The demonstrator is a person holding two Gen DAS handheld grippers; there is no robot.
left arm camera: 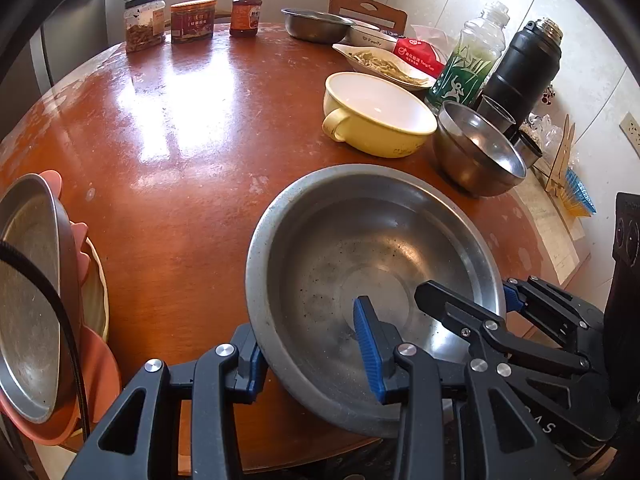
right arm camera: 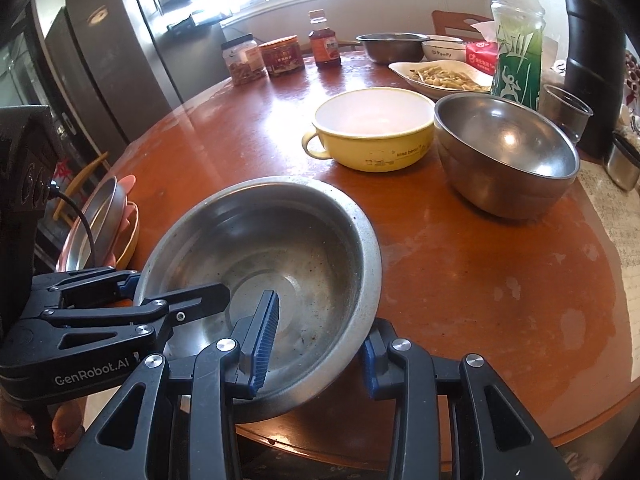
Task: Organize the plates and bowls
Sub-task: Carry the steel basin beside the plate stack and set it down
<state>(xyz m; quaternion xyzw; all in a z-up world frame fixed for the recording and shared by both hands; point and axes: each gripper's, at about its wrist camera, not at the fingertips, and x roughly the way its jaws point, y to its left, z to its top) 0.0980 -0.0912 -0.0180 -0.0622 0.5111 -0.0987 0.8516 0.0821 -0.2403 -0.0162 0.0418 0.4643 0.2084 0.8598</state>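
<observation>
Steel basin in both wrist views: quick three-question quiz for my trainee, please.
1. True or false: the yellow bowl has a side handle.
2. Which tongs straddle the rim of the steel basin? A) left tongs only B) right tongs only C) both
3. In the right wrist view, what stands just right of the yellow bowl?
Key: 1 true; 2 C; 3 the deep steel bowl.

Between our jaws: dull, speckled metal basin. Beyond: glossy yellow bowl, shiny steel bowl, scuffed glossy table.
</observation>
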